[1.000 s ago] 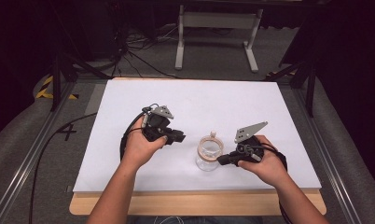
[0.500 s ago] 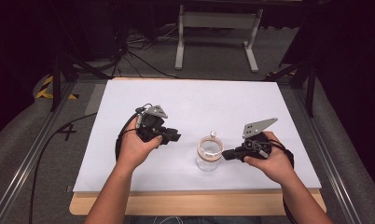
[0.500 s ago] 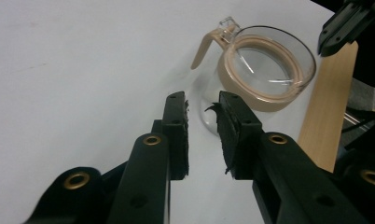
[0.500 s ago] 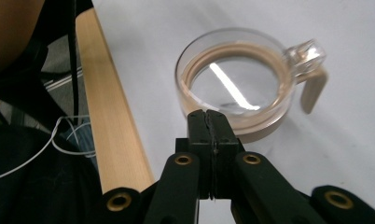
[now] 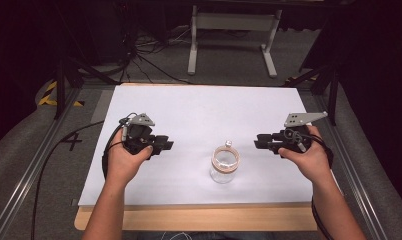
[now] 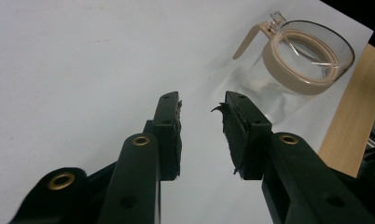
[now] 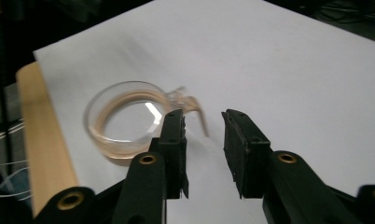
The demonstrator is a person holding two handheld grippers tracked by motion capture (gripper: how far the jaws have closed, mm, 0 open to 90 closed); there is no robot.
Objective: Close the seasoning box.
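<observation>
Jar (image 5: 225, 164), clear glass with a tan collar and a wire clasp, stands alone near the front edge of the white sheet (image 5: 209, 107) in the high view, between the two hands and touched by neither. There the left gripper (image 5: 165, 145) sits well to its left and the right gripper (image 5: 259, 142) off to its right; a second ago both were close in beside the jar, so the handling looks finished or paused. In the left gripper view the jaws have just been opening, with nothing but bare sheet between them, and the jar (image 6: 295, 70) stands apart at upper right. In the right gripper view the jaws, also just opened, are empty, and the jar (image 7: 125, 123) lies left of them, near the wooden table edge (image 7: 45, 144).
</observation>
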